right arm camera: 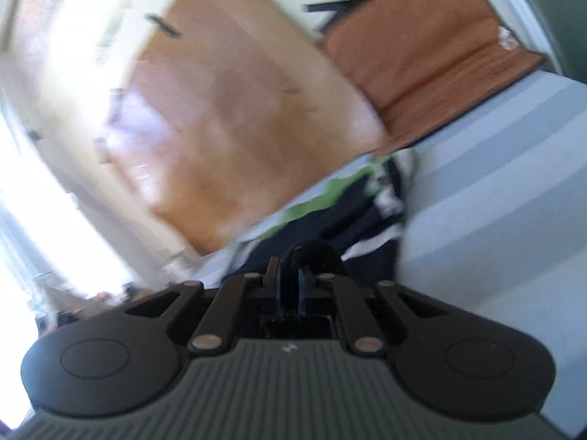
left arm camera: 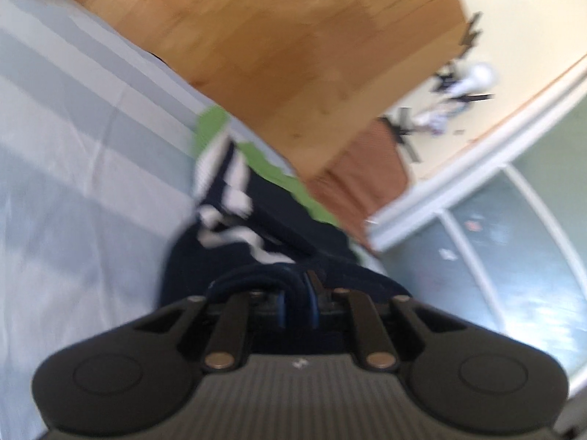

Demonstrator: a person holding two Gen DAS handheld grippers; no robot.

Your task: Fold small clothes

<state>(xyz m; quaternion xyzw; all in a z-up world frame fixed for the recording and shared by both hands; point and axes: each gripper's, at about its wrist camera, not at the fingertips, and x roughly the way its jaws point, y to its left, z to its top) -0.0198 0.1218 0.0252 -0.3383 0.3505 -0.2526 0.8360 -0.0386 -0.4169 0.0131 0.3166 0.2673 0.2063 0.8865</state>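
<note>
A small navy garment with white stripes (left arm camera: 253,220) hangs from my left gripper (left arm camera: 298,293), which is shut on its dark edge. The same garment shows in the right wrist view (right arm camera: 352,216), where my right gripper (right arm camera: 291,286) is shut on another part of its edge. The cloth stretches away from both grippers over a bed with a pale blue and white striped sheet (left arm camera: 73,117). A green garment (left arm camera: 212,124) lies under or behind the navy one. Both views are blurred by motion.
A wooden headboard (left arm camera: 293,47) stands at the far edge of the bed, also seen in the right wrist view (right arm camera: 234,110). A brown cushion (right arm camera: 433,51) sits beside it. Cream wall and a glass door (left arm camera: 495,238) lie to the right.
</note>
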